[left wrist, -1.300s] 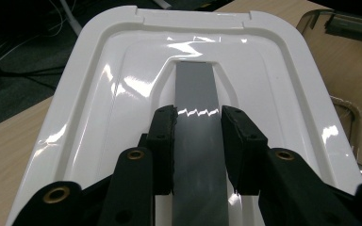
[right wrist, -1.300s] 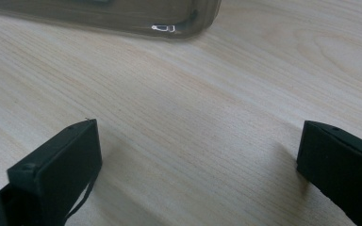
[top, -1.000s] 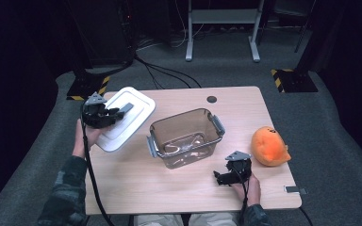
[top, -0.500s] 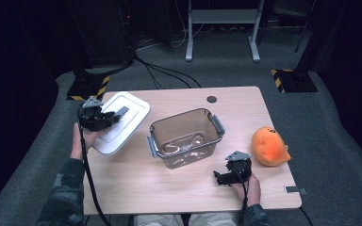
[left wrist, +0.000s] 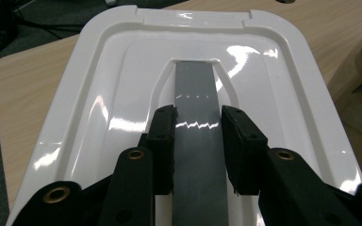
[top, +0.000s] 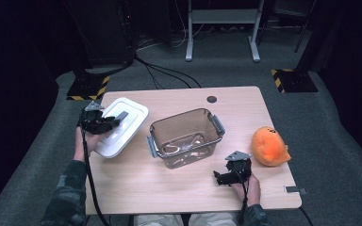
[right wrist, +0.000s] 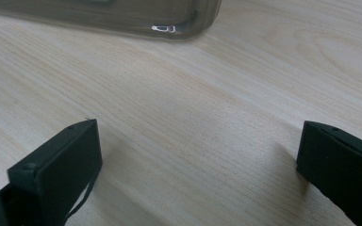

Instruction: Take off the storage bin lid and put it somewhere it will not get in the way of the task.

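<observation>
White lid lies near the left edge of the worktop, just left of the clear container and apart from it. Its grey centre handle runs straight between the two jaws of the left hand-held gripper, which stand narrowly parted and flank the strip on either side; whether they press on it or merely sit beside it cannot be told. In the high view that left hand-held gripper sits over the lid's near-left part, with the person's hand behind it. The right hand-held gripper rests low over bare worktop in front of the container, well apart from the lid, its jaws spread wide with nothing between them. An orange plush toy sits at the right side of the worktop, near that gripper.
</observation>
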A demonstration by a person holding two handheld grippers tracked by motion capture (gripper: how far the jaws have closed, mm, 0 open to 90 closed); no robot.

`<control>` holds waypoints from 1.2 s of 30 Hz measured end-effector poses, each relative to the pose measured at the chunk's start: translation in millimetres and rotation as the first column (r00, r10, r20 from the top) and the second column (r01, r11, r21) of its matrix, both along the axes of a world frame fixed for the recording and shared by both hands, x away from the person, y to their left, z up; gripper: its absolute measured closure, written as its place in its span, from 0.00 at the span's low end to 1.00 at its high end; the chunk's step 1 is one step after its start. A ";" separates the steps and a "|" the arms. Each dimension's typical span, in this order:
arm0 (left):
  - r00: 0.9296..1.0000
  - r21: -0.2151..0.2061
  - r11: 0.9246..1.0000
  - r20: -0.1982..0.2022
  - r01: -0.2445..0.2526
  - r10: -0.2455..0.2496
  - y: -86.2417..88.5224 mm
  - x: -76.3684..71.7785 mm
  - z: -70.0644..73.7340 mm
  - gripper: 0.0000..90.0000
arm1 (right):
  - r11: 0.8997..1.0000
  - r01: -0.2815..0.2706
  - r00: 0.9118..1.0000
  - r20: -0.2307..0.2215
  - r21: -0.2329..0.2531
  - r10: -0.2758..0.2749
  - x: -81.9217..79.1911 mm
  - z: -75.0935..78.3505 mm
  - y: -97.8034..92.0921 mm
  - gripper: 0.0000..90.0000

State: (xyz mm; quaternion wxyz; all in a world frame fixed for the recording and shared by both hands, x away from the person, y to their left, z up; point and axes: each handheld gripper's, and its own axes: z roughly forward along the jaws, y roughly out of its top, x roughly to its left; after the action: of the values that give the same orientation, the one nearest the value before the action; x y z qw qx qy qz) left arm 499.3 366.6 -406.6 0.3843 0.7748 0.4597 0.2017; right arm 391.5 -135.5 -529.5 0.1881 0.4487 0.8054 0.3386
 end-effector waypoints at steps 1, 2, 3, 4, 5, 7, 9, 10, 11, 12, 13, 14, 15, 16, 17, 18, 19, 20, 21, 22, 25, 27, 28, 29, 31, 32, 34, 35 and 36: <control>1.000 0.001 1.000 -0.003 -0.006 0.006 0.4 0.8 -2.6 0.74 | 1.000 0.001 1.000 0.000 -0.001 -0.001 -0.3 0.1 0.2 0.00; 1.000 -0.001 1.000 -0.007 -0.007 0.007 1.2 1.6 -5.3 0.74 | 1.000 -0.009 1.000 0.005 -0.008 0.009 -0.1 0.2 -0.5 0.00; 1.000 -0.001 1.000 -0.017 -0.012 0.012 1.8 2.1 -8.1 0.74 | 1.000 -0.008 1.000 0.006 -0.008 0.008 -0.2 0.2 -0.3 0.00; 1.000 -0.003 1.000 -0.019 -0.019 0.019 2.4 2.9 -11.6 0.74 | 1.000 -0.008 1.000 0.006 -0.008 0.008 -0.2 0.2 -0.2 0.00; 0.999 -0.010 1.000 -0.027 -0.028 0.027 3.4 3.6 -16.1 0.74 | 1.000 -0.008 1.000 0.007 -0.009 0.008 -0.3 0.2 -0.1 0.00; 0.999 -0.015 0.999 -0.038 -0.033 0.033 4.7 4.1 -22.8 0.74 | 1.000 -0.008 1.000 0.007 -0.009 0.008 -0.3 0.2 -0.1 0.00; 0.998 -0.015 0.999 -0.056 -0.042 0.041 5.6 3.7 -29.2 0.74 | 1.000 -0.006 1.000 0.008 -0.009 0.006 -0.6 0.3 0.2 0.00; 0.997 -0.016 0.999 -0.057 -0.045 0.044 6.2 4.0 -32.3 0.74 | 1.000 -0.006 1.000 0.011 -0.011 0.007 -0.6 0.3 0.1 0.00; 0.997 -0.016 0.999 -0.064 -0.047 0.046 6.9 4.2 -34.7 0.74 | 1.000 -0.006 1.000 0.010 -0.010 0.006 -0.7 0.3 0.3 0.00; 0.997 -0.020 0.998 -0.062 -0.052 0.050 7.5 4.7 -37.5 0.74 | 1.000 -0.008 1.000 0.011 -0.010 0.008 -0.6 0.3 0.2 0.00; 0.996 -0.017 0.998 -0.070 -0.053 0.052 8.1 4.8 -39.0 0.74 | 1.000 -0.004 1.000 0.016 -0.010 0.004 -0.6 0.0 0.5 0.00; 0.996 -0.021 0.998 -0.073 -0.058 0.057 8.4 5.5 -42.3 0.74 | 1.000 -0.004 1.000 0.016 -0.011 0.005 -0.6 0.0 0.5 0.00; 0.996 -0.019 0.998 -0.071 -0.061 0.060 8.7 6.0 -44.7 0.74 | 1.000 -0.006 1.000 0.011 -0.009 0.006 -0.6 0.2 0.4 0.00; 0.995 -0.017 0.998 -0.080 -0.063 0.061 9.0 6.1 -46.3 0.74 | 1.000 -0.006 1.000 0.009 -0.009 0.006 -0.6 0.3 0.3 0.00; 0.995 -0.019 0.998 -0.077 -0.067 0.065 8.8 6.3 -48.8 0.74 | 1.000 -0.003 1.000 0.015 -0.010 0.003 -0.5 0.0 0.5 0.00; 0.994 -0.019 0.998 -0.085 -0.066 0.064 9.0 6.6 -50.3 0.74 | 1.000 -0.009 1.000 0.014 -0.012 0.009 -0.6 0.1 0.3 0.00; 0.994 -0.019 0.998 -0.084 -0.067 0.066 9.0 7.0 -51.6 0.74 | 1.000 -0.008 1.000 0.014 -0.011 0.008 -0.6 0.1 0.4 0.00; 0.993 -0.019 0.997 -0.093 -0.070 0.068 9.2 7.3 -52.5 0.74 | 1.000 -0.006 1.000 0.014 -0.011 0.006 -0.5 0.0 0.4 0.00; 0.994 -0.023 0.997 -0.089 -0.072 0.069 9.4 8.5 -54.4 0.74 | 1.000 -0.002 1.000 0.012 -0.009 0.002 -0.6 0.1 0.6 0.00; 0.993 -0.028 0.996 -0.095 -0.079 0.076 9.0 9.1 -55.3 0.74 | 1.000 -0.005 1.000 0.014 -0.009 0.005 -0.6 0.1 0.5 0.00; 0.992 -0.018 0.997 -0.100 -0.080 0.078 7.2 12.8 -60.0 0.74 | 1.000 -0.008 1.000 0.014 -0.011 0.008 -0.5 0.1 0.4 0.00; 0.992 -0.008 0.997 -0.104 -0.076 0.075 6.7 14.4 -62.7 0.74 | 1.000 -0.005 1.000 0.014 -0.009 0.005 -0.5 0.0 0.6 0.00; 0.990 -0.014 0.997 -0.115 -0.080 0.078 6.4 14.4 -63.8 0.74 | 1.000 -0.008 1.000 0.017 -0.013 0.008 -0.6 0.1 0.4 0.00; 0.990 -0.025 0.996 -0.117 -0.087 0.084 5.8 15.4 -65.8 0.74 | 1.000 -0.009 1.000 0.017 -0.013 0.009 -0.7 0.1 0.3 0.00; 0.988 -0.020 0.995 -0.124 -0.095 0.092 5.6 18.8 -70.5 0.74 | 1.000 -0.007 1.000 0.017 -0.012 0.007 -0.8 0.2 0.6 0.00; 0.987 -0.016 0.995 -0.130 -0.096 0.093 5.6 20.5 -72.9 0.74 | 1.000 -0.008 1.000 0.016 -0.012 0.008 -0.7 0.2 0.6 0.00; 0.985 -0.016 0.995 -0.143 -0.102 0.099 5.4 22.2 -76.8 0.74 | 1.000 -0.007 1.000 0.018 -0.015 0.007 -1.0 0.3 0.8 0.00; 0.984 -0.017 0.995 -0.148 -0.101 0.098 5.7 23.0 -78.6 0.74 | 1.000 -0.010 1.000 0.025 -0.019 0.010 -0.7 0.1 0.5 0.00; 0.984 -0.018 0.994 -0.149 -0.104 0.100 5.5 23.4 -80.1 0.74 | 1.000 -0.007 1.000 0.022 -0.016 0.007 -1.1 0.1 0.9 0.00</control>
State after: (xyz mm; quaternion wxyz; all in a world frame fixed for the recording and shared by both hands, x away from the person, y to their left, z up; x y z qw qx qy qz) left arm 522.7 372.1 -486.6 0.3481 0.7581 0.5286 0.1571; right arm 390.3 -134.6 -529.3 0.1991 0.4407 0.8075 0.3378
